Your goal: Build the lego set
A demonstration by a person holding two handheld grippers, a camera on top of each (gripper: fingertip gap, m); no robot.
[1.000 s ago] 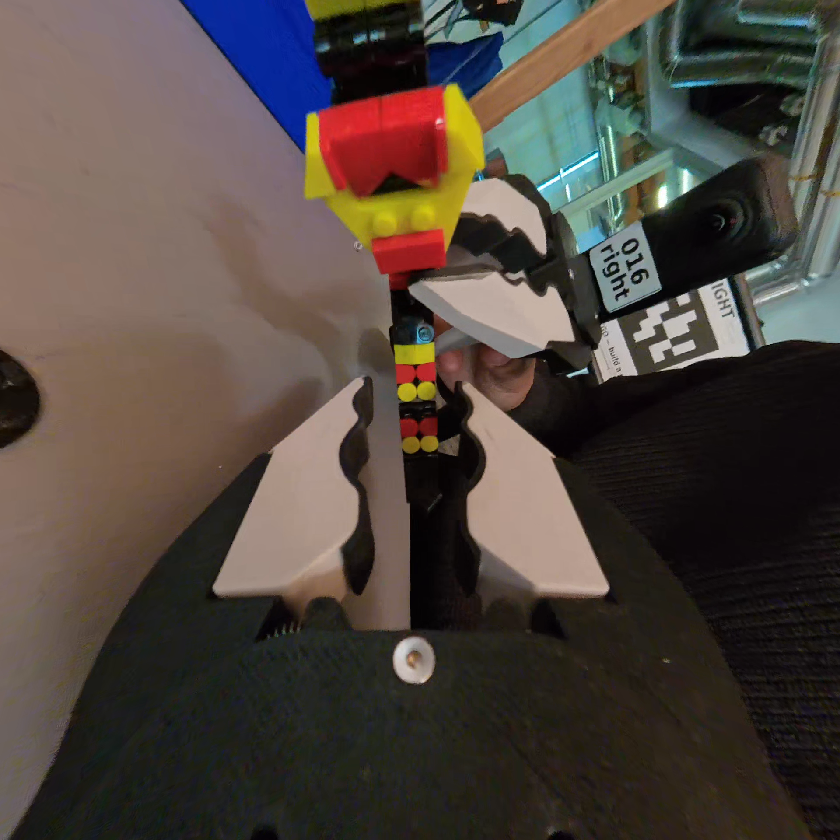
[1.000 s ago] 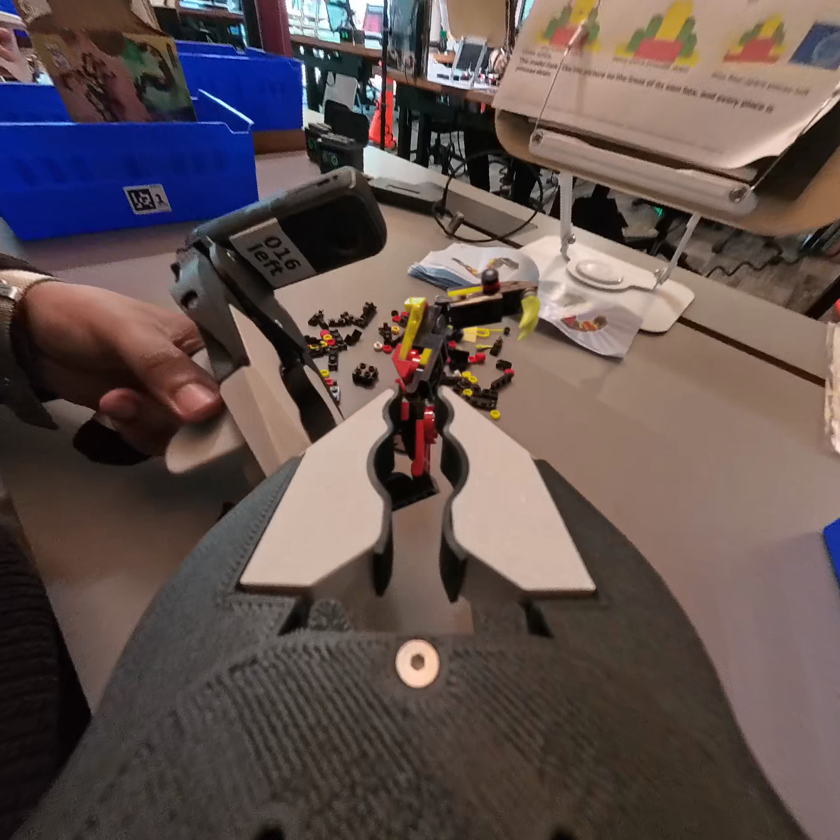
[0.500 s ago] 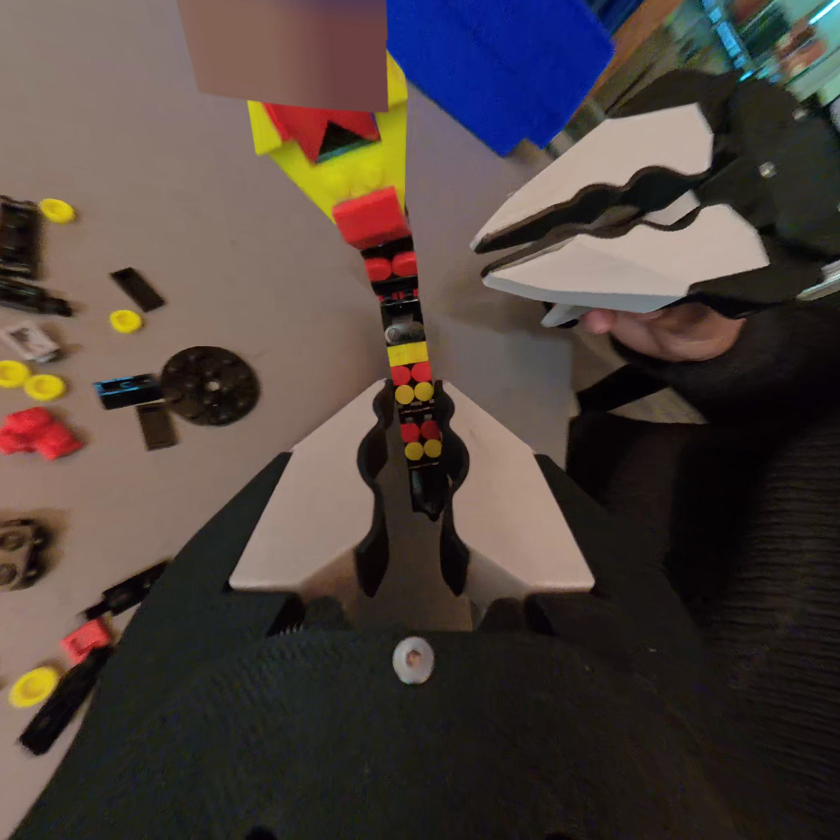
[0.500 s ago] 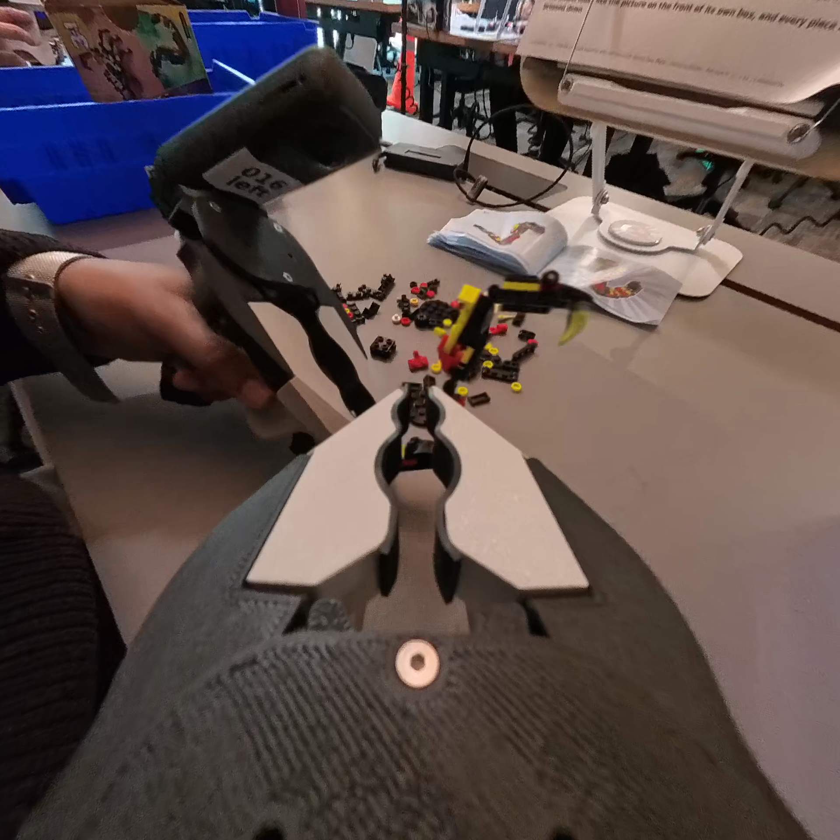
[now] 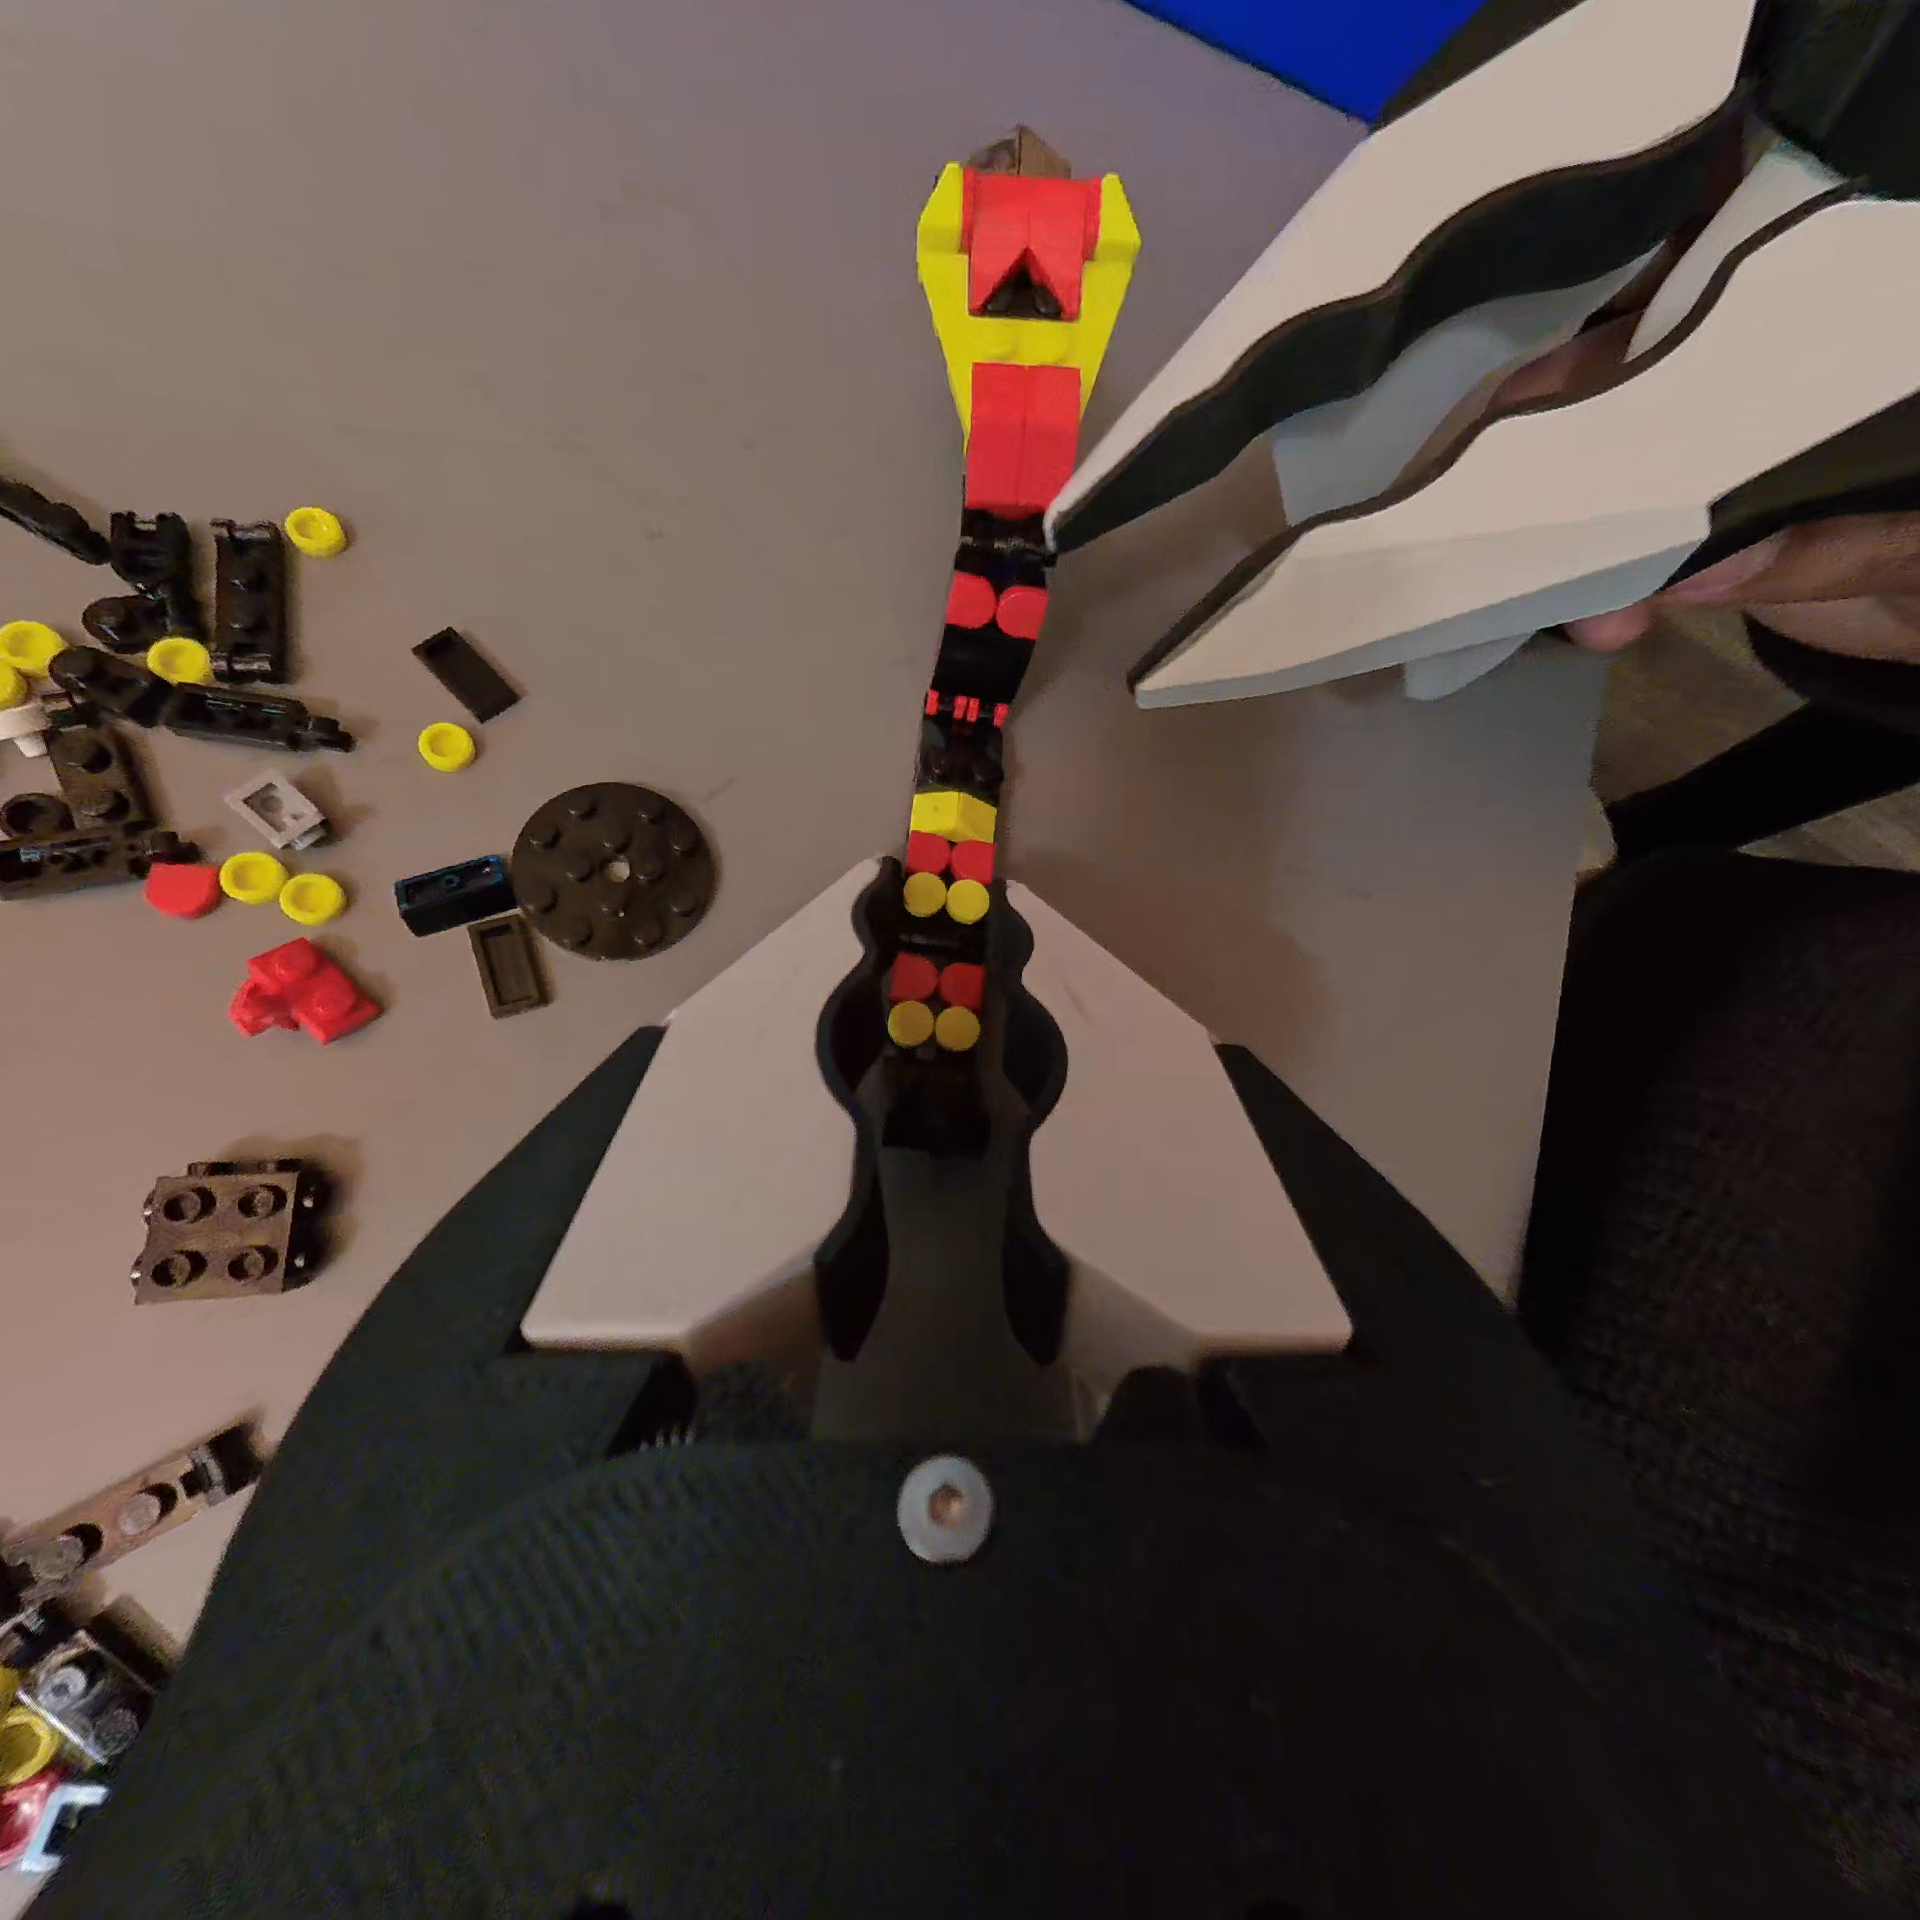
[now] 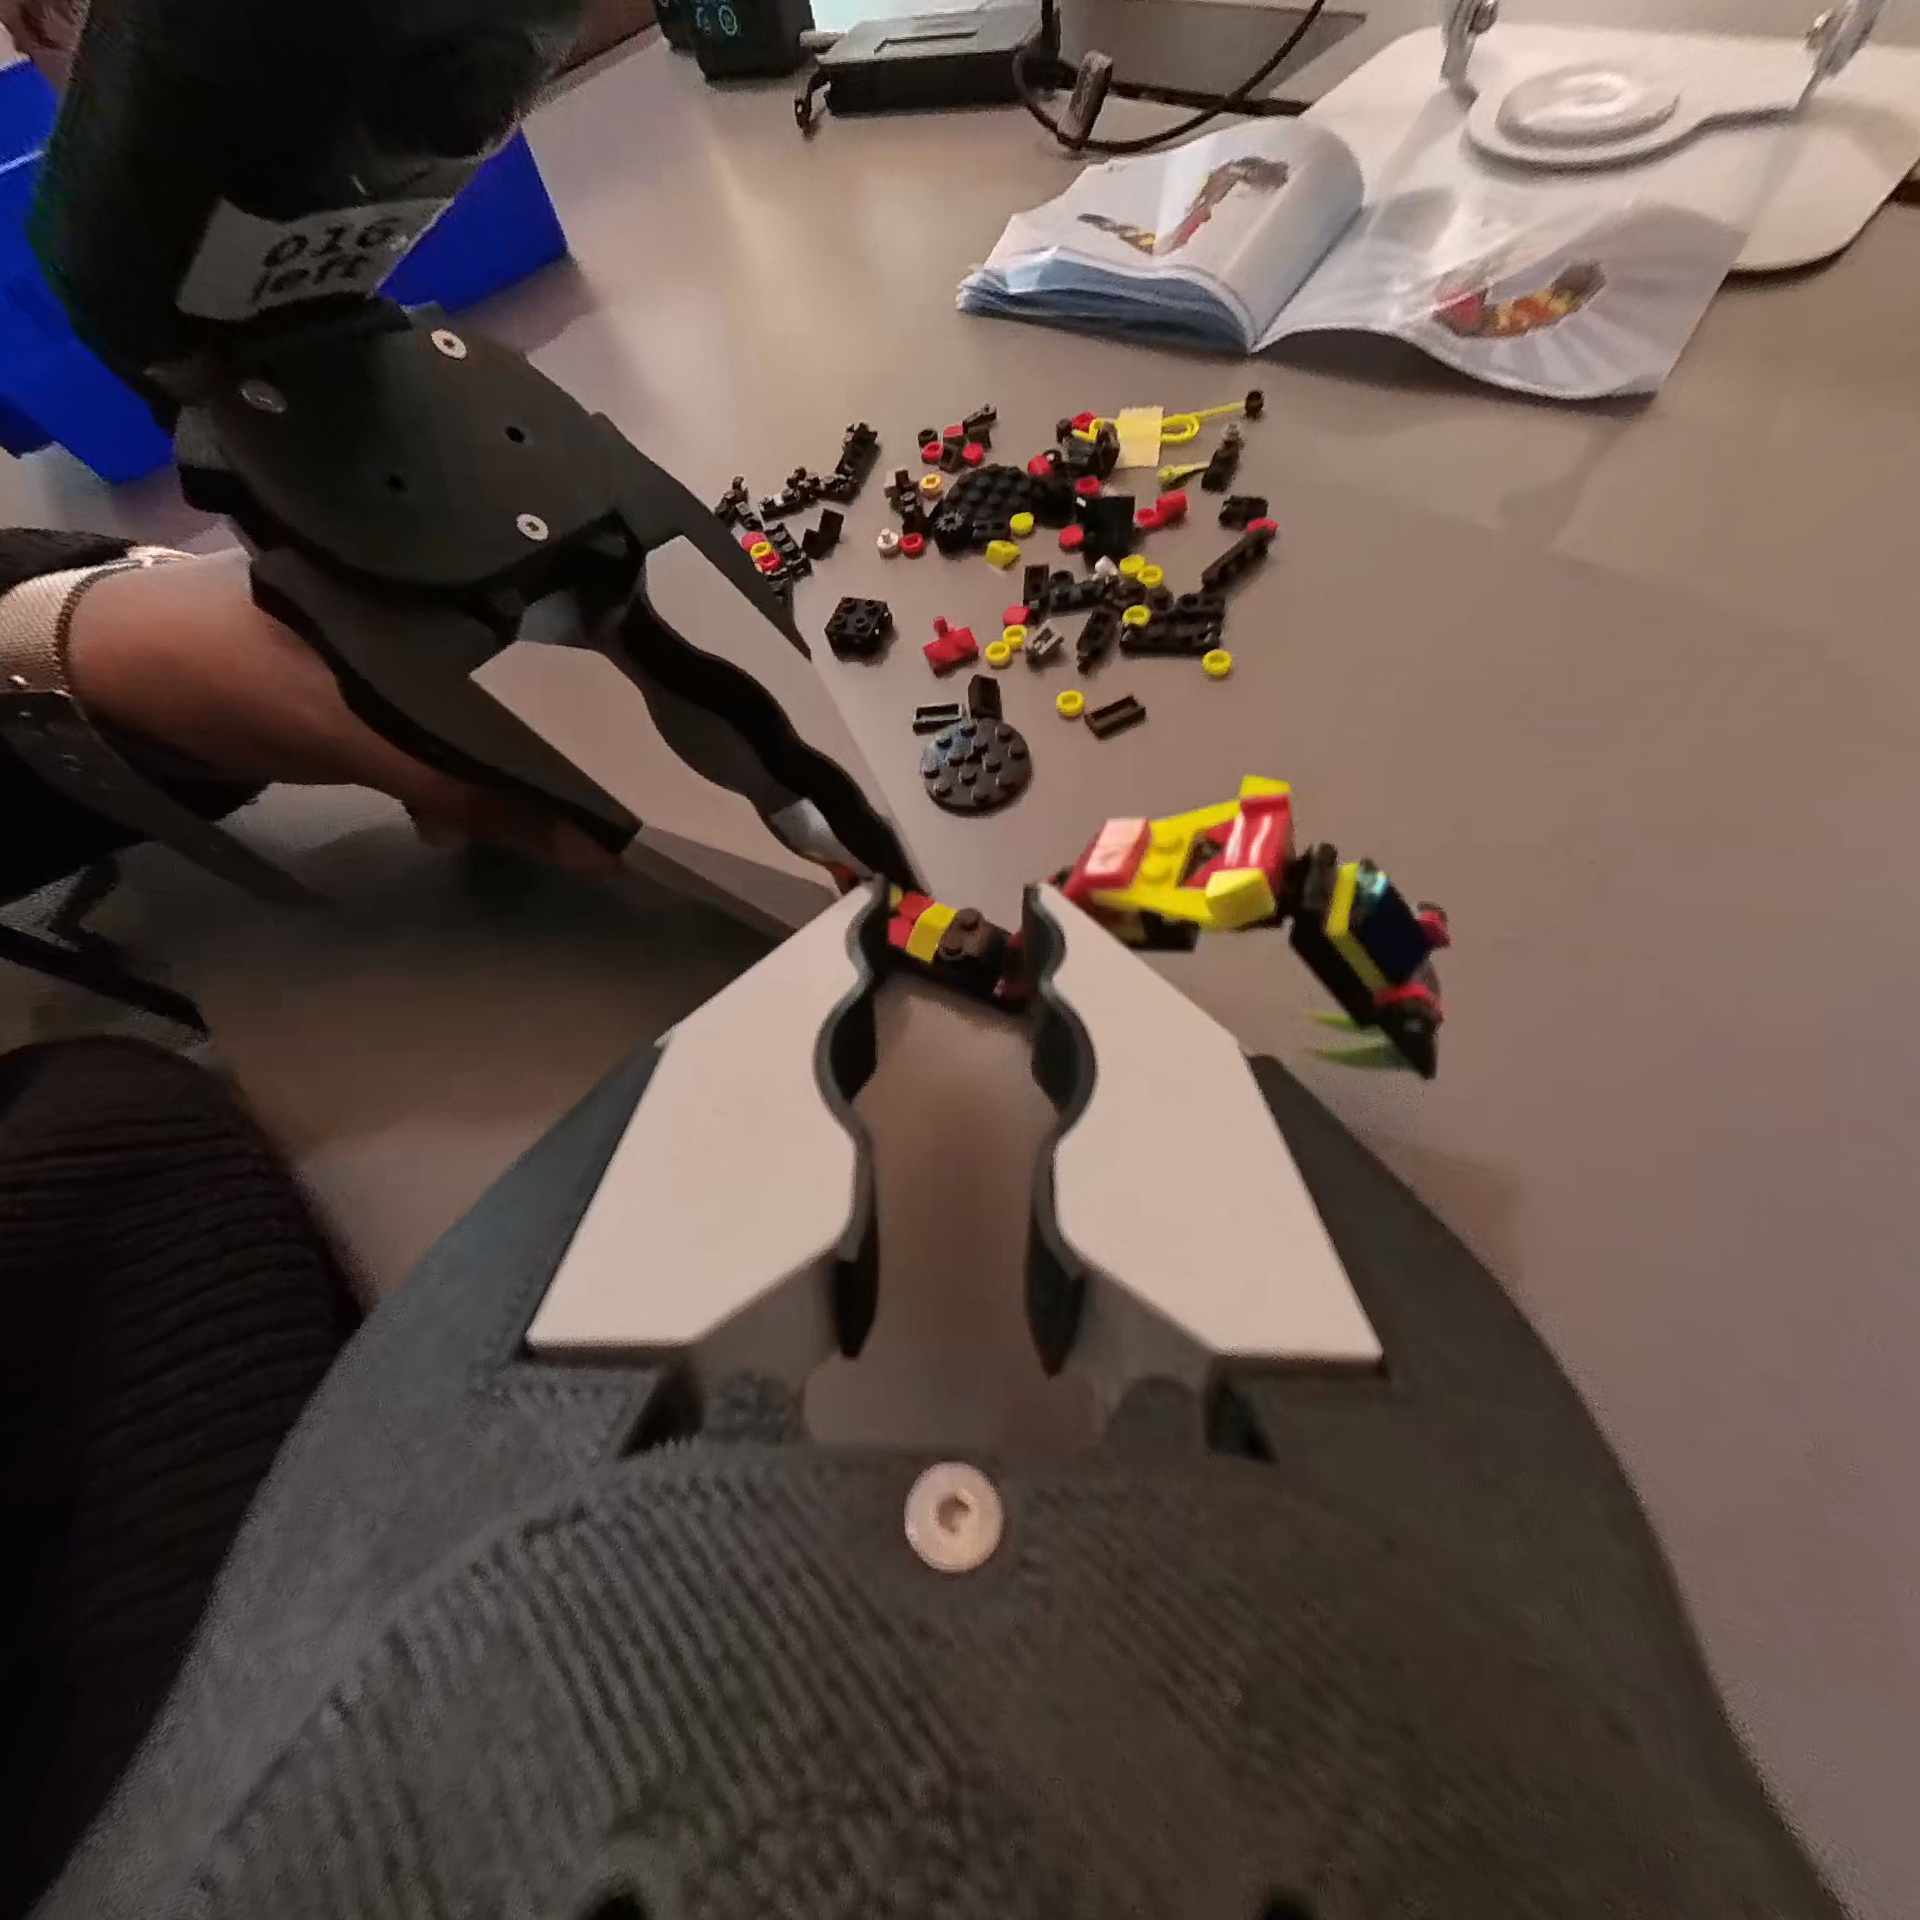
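Observation:
A long snake-like lego model of red, yellow and black pieces hangs just above the grey table. My left gripper is shut on its tail end, with the head pointing away. In the right wrist view the model lies crosswise in front of my right gripper. The right gripper's jaws are apart, and a black and red middle segment sits at their tips. In the left wrist view the right gripper comes in from the right and its upper tip touches the model's side. The left gripper shows at the left.
Loose black, red and yellow pieces lie scattered on the table, with a round black plate, a red piece and a black square brick. An open instruction booklet, a white stand base and a blue bin stand farther back. The gap from one gripper's tips to the other's is roughly 6 centimeters. The round black plate lies around 5 centimeters away from my left fingertips. It is also in sight in the right wrist view.
The left gripper has tilted down over the table with the model in it. The right gripper's jaws have opened wider and its tips have come up against the model's middle.

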